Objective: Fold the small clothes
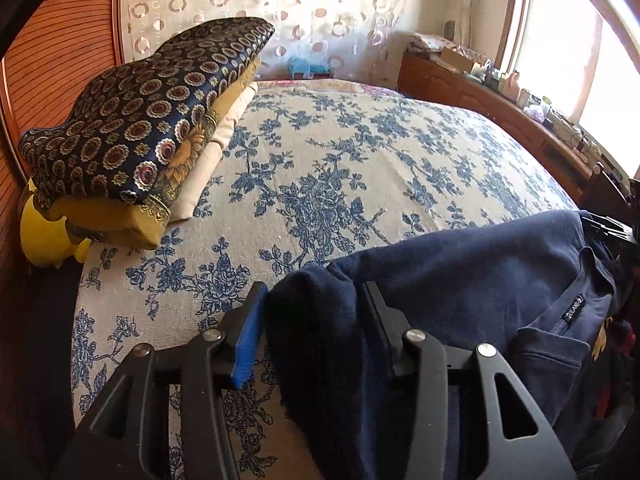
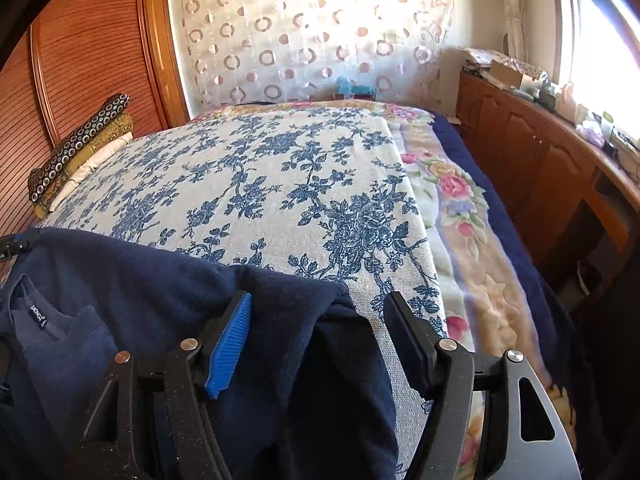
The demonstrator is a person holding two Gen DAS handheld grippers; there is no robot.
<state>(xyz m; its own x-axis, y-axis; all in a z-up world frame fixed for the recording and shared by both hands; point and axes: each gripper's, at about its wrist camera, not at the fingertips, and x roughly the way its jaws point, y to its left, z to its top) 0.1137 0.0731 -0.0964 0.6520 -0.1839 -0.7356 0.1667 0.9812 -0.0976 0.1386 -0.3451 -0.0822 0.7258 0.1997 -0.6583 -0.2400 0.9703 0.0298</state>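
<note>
A navy blue sweater (image 1: 472, 288) lies at the near edge of the bed, its collar label facing up; it also shows in the right wrist view (image 2: 152, 280). My left gripper (image 1: 316, 300) is open, with the sweater's left shoulder fold lying between its fingers. My right gripper (image 2: 320, 312) is open, with the sweater's right shoulder fold between its fingers, nearer the blue pad (image 2: 230, 344). Neither gripper pinches the cloth.
The bed has a blue floral cover (image 1: 340, 168), also seen in the right wrist view (image 2: 280, 184). A stack of folded patterned bedding (image 1: 140, 132) sits at the left by a wooden wardrobe (image 2: 80, 60). A cluttered wooden cabinet (image 2: 540, 152) runs along the right under the window.
</note>
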